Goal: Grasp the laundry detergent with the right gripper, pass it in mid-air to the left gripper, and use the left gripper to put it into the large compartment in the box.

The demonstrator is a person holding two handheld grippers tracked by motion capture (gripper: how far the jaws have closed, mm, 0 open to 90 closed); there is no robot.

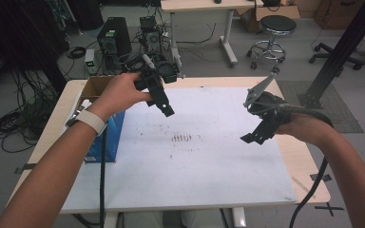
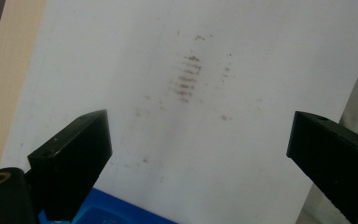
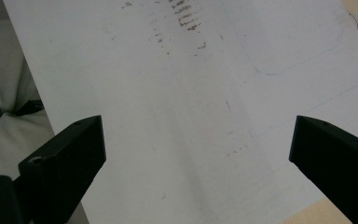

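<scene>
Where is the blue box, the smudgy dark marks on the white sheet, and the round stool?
blue box [image 1: 105,137], high view, its front face.
dark marks [image 1: 182,138], high view, middle of the smudge.
stool [image 1: 277,23], high view, its black seat.

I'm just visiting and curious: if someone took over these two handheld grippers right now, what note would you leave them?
Left gripper: open, holding nothing, raised over the white sheet, next to the box at the table's left edge.
Right gripper: open, holding nothing, raised over the sheet's right part.
Things: the box is nearest the left gripper; its blue side shows, and its contents cannot be made out. Dark smudges mark the middle of the sheet.
Done: nothing picked up or set out on the sheet.
Left: probably reach for the box with the left gripper; that is only a guess.
</scene>
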